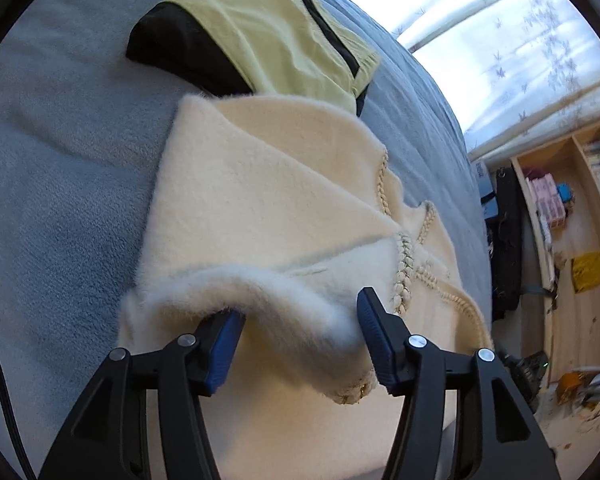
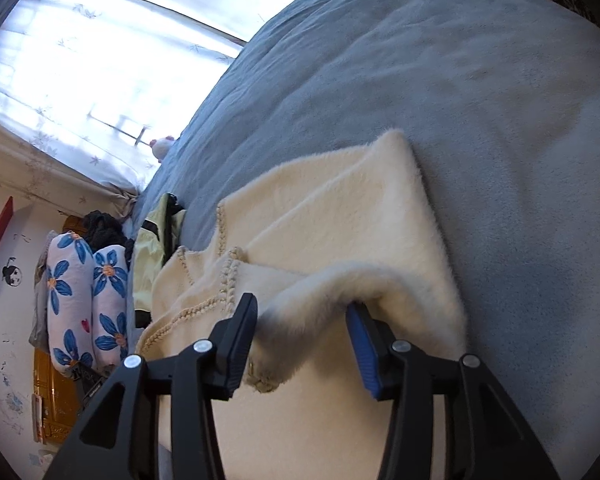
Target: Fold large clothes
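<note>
A fluffy cream sweater [image 1: 260, 200] with braided trim lies partly folded on the grey-blue bed cover [image 1: 60, 160]. In the left wrist view, my left gripper [image 1: 300, 332] is open, its blue-padded fingers standing on either side of a raised, rolled cuff edge of the sweater without clamping it. In the right wrist view, the same cream sweater [image 2: 340, 220] lies ahead. My right gripper [image 2: 304, 336] is open too, its fingers set on either side of a lifted furry fold. Neither gripper pinches the cloth.
A folded yellow-green and black garment [image 1: 268, 36] lies beyond the sweater; it also shows in the right wrist view [image 2: 152, 248]. Wooden shelves [image 1: 572, 208] stand past the bed's edge. Flowered pillows [image 2: 84, 300] and a curtained window [image 2: 100, 60] lie to the left.
</note>
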Motion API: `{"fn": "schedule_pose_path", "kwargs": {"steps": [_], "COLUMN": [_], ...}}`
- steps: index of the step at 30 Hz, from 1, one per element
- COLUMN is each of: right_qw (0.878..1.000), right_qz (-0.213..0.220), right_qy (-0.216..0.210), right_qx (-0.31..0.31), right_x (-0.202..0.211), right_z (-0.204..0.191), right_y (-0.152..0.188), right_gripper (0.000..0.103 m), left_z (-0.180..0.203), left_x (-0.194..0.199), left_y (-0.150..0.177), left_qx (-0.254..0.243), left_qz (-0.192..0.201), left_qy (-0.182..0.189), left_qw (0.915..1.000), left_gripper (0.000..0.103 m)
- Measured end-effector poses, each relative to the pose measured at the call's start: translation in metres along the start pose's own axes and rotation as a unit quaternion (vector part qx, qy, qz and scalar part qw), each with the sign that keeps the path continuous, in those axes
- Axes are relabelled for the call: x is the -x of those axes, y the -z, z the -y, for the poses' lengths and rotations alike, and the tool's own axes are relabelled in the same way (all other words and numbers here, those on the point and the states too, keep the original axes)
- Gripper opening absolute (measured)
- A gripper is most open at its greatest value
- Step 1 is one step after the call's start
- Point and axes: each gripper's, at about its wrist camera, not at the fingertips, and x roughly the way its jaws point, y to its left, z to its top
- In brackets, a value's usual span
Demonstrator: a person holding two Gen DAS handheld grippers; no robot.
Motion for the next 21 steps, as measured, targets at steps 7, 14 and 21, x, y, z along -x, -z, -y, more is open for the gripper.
{"fn": "schedule_pose_path", "kwargs": {"steps": [7,14,21], "right_qw": [0.997,0.991,0.987], "right_qz": [0.036,0.011,0.026], "right_qy": [-0.017,0.041,0.090], "right_qx": [0.066,0.130,0.130], "right_x": [0.025,0.015,0.000], "right_z": [-0.025,-0.034,-0.019], "right_y": [0.006,0.018,0.003], "right_gripper": [0.076,0.076,0.076], "left_z": [0.023,0.036,0.033], "left_x": [0.023,0.040,0.034], "left_y": [0.007,0.019,0.016], "left_qx": [-0.067,-0.135,-0.174], "left_qz": [0.028,0.042,0.036], "left_qy": [-0.026,-0.080,-0.112], "left_qw": [0.9970,0.9867,0.9776], "left_gripper": [0.056,0.071,0.073]}}
